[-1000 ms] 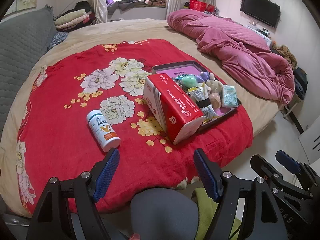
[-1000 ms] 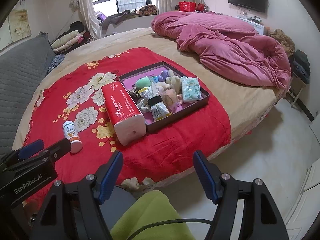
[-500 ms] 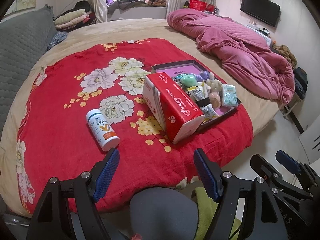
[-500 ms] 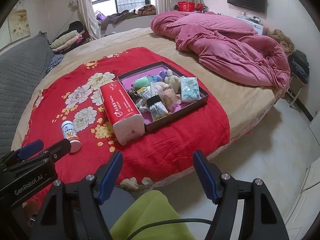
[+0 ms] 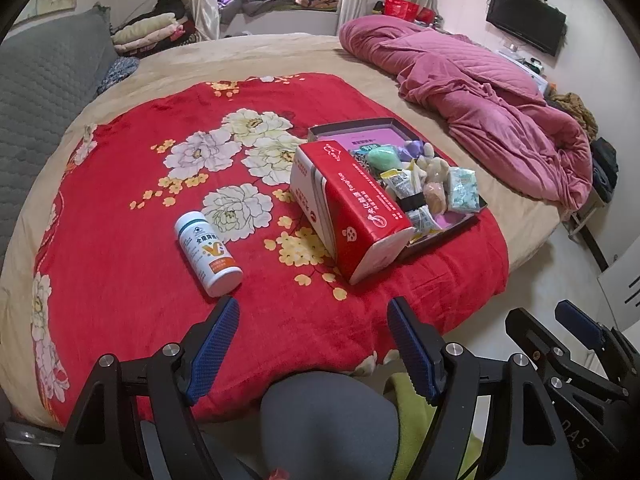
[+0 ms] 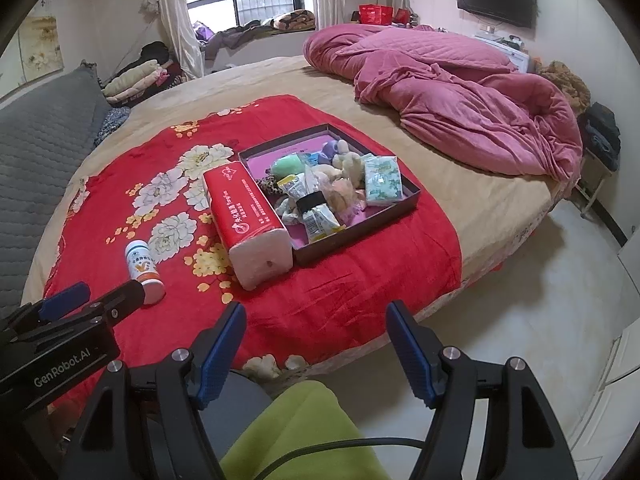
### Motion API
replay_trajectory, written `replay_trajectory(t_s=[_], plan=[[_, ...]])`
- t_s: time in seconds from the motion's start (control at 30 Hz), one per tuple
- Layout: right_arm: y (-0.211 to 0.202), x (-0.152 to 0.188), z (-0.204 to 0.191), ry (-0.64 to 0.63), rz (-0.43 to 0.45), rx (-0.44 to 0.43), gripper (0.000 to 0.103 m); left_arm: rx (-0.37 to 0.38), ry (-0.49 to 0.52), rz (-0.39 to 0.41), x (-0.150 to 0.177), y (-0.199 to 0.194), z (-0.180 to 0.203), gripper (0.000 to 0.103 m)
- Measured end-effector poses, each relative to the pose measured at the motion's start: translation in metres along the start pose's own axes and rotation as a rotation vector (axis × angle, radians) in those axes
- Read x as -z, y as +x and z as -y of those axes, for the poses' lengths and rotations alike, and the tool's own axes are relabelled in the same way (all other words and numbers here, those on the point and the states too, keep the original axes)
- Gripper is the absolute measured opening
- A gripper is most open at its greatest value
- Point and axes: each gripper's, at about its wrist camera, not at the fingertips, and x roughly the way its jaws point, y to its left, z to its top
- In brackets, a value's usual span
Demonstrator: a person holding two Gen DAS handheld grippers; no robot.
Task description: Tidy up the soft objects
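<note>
A red tissue pack (image 5: 348, 204) (image 6: 246, 220) lies on the red floral blanket (image 5: 132, 240) (image 6: 352, 280), against the left side of a dark shallow box (image 5: 448, 236) (image 6: 408, 196). The box holds several soft items: a green sponge (image 5: 381, 157) (image 6: 286, 166), a plush toy (image 5: 434, 168) (image 6: 348, 160), a small tissue packet (image 5: 463, 191) (image 6: 382, 180) and snack packets. A white bottle (image 5: 208, 246) (image 6: 144, 264) lies left of the pack. My left gripper (image 5: 312, 340) and right gripper (image 6: 316, 344) are open and empty, short of the bed's near edge.
A pink quilt (image 5: 488, 112) (image 6: 460, 104) is heaped on the bed's right side. A grey headboard (image 5: 36, 92) stands at the left, with folded clothes (image 6: 136, 80) behind. Bare floor (image 6: 540, 280) lies right of the bed. My green sleeve (image 6: 304, 436) shows below the right gripper.
Both views have shifted very slightly; the objects have not moved and both grippers stay open.
</note>
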Motion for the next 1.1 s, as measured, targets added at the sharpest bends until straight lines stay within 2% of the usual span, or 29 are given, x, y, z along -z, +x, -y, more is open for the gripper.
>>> replay_trajectory(t_s=[1.1], plan=[[-0.0006,-0.0002,0.0002,-0.006,-0.004,-0.007,0.071,-0.013,0.004,-0.007,-0.0002,-0.0001,0.0005,0.077]])
